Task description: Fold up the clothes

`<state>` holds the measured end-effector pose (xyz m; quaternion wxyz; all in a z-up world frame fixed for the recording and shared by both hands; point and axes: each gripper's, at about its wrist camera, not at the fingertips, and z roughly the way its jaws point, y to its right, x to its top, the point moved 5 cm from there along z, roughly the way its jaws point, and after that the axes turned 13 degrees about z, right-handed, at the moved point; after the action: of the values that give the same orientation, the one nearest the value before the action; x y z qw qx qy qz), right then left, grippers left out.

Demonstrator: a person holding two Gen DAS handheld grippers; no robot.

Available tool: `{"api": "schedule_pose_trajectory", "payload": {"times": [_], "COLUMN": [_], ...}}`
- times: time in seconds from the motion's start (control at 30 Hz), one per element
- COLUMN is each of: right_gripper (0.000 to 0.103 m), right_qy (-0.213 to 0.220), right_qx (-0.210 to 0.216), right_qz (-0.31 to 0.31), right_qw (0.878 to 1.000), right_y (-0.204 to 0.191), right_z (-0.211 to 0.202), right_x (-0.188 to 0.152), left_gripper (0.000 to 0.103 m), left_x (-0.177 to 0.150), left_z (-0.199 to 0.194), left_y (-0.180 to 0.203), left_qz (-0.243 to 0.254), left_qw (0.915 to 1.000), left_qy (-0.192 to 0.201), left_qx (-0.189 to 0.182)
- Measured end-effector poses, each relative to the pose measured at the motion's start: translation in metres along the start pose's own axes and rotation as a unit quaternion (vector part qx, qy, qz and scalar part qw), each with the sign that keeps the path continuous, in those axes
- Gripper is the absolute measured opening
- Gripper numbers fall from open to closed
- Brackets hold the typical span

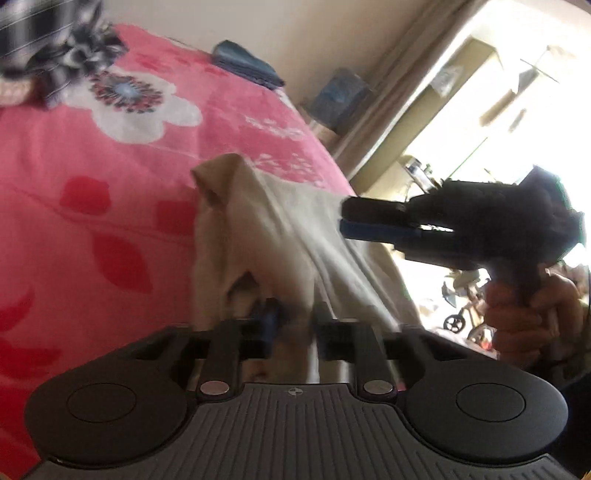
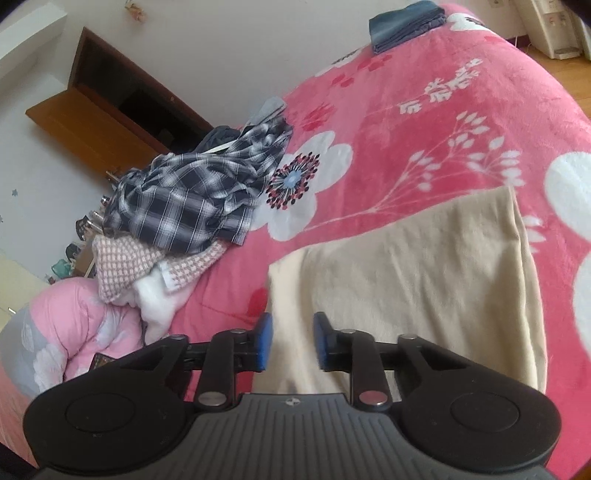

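A beige garment (image 2: pixel 413 273) lies on a pink floral blanket (image 2: pixel 424 122), one end lifted. The left gripper (image 1: pixel 295 317) pinches bunched cloth; the right gripper (image 2: pixel 293 341) (blue pads (image 2: pixel 264 341) slightly parted) appears closed on the garment's edge in the left view.

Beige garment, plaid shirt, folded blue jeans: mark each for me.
Beige garment (image 2: pixel 406 266): right wrist view, middle of its flat panel.
Plaid shirt (image 2: pixel 192 199): right wrist view, centre of the crumpled heap.
Folded blue jeans (image 2: pixel 402 24): right wrist view, top face of the stack.
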<state>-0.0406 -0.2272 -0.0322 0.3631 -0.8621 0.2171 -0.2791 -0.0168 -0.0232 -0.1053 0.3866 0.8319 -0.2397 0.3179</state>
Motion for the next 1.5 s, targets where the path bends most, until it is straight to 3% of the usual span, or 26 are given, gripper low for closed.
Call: {"api": "schedule_pose_trajectory", "payload": {"times": [0.07,0.1,0.13,0.17,0.2,0.23,0.3,0.37,0.43,0.5,0.67,0.8,0.9,1.03,1.07,1.17,1.27,1.37,1.43,1.5], "right_gripper": [0.018,0.017,0.017,0.017,0.017,0.017,0.017,0.017,0.017,0.017,0.017,0.017,0.017,0.017,0.018,0.018,0.018,0.018,0.018,0.018], "right_qy": [-0.003,-0.003,-0.003,-0.004,-0.004,-0.005,-0.007,-0.006,-0.005,-0.01,-0.017,-0.018,-0.019,-0.026,-0.028,-0.035,-0.047,-0.061,-0.068,-0.075], "right_qx": [0.004,0.006,0.008,0.009,0.01,0.01,0.009,0.002,-0.004,-0.008,-0.019,-0.028,-0.035,-0.051,-0.054,-0.058,-0.055,-0.039,-0.026,-0.023], "right_qz": [-0.007,-0.011,-0.013,-0.015,-0.014,-0.012,-0.015,-0.028,-0.036,-0.032,-0.038,-0.049,-0.057,-0.063,-0.061,-0.054,-0.053,-0.092,-0.132,-0.159], "right_qw": [1.0,1.0,1.0,1.0,1.0,1.0,1.0,1.0,0.999,0.999,0.999,0.998,0.998,0.996,0.996,0.996,0.996,0.993,0.989,0.984], "right_y": [-0.001,-0.003,-0.004,-0.004,-0.004,-0.004,-0.004,-0.004,-0.003,0.001,0.002,-0.003,-0.006,-0.006,-0.004,-0.002,-0.004,-0.019,-0.033,-0.042], "right_z": [0.001,0.001,0.002,0.002,0.003,0.003,0.004,0.002,0.0,0.0,0.0,-0.002,-0.004,-0.005,-0.004,0.0,0.008,0.015,0.017,0.02], "right_x": [-0.003,-0.003,-0.004,-0.004,-0.004,-0.004,-0.004,-0.004,-0.005,-0.006,-0.01,-0.011,-0.013,-0.014,-0.015,-0.016,-0.018,-0.022,-0.026,-0.028], "left_gripper": [0.013,0.013,0.01,0.01,0.01,0.011,0.018,0.05,0.055,0.055,0.055,0.055,0.054,0.032,0.025,0.023,0.022,0.022,0.02,0.016], "left_x": [-0.006,-0.01,-0.018,-0.028,-0.036,-0.038,-0.031,-0.021,-0.013,-0.012,-0.027,-0.043,-0.049,-0.054,-0.051,-0.043,-0.043,-0.034,-0.022,-0.013], "left_z": [0.0,0.001,0.004,0.007,0.008,0.006,-0.006,-0.021,-0.034,-0.039,-0.026,-0.012,-0.005,-0.01,-0.012,-0.016,-0.006,0.0,-0.002,-0.004], "left_y": [-0.02,-0.034,-0.051,-0.068,-0.078,-0.082,-0.074,-0.057,-0.034,-0.011,0.015,0.023,0.026,0.029,0.026,0.02,0.013,0.002,-0.009,-0.018], "left_qz": [-0.081,-0.139,-0.208,-0.278,-0.324,-0.333,-0.282,-0.196,-0.087,0.013,0.161,0.233,0.299,0.39,0.393,0.397,0.411,0.358,0.293,0.237], "left_qw": [0.9956,0.987,0.971,0.9497,0.9327,0.9292,0.9503,0.9763,0.9952,0.9998,0.9862,0.9713,0.9529,0.9175,0.9157,0.9093,0.8974,0.912,0.9274,0.936], "left_qy": [0.01,0.017,0.025,0.032,0.037,0.042,0.047,0.039,0.028,0.012,-0.032,-0.042,-0.047,-0.076,-0.085,-0.11,-0.137,-0.156,-0.163,-0.161], "left_qx": [-0.045,-0.079,-0.115,-0.14,-0.154,-0.154,-0.124,-0.083,-0.036,-0.006,0.023,0.024,0.021,0.001,-0.013,-0.055,-0.082,-0.124,-0.166,-0.205]}}
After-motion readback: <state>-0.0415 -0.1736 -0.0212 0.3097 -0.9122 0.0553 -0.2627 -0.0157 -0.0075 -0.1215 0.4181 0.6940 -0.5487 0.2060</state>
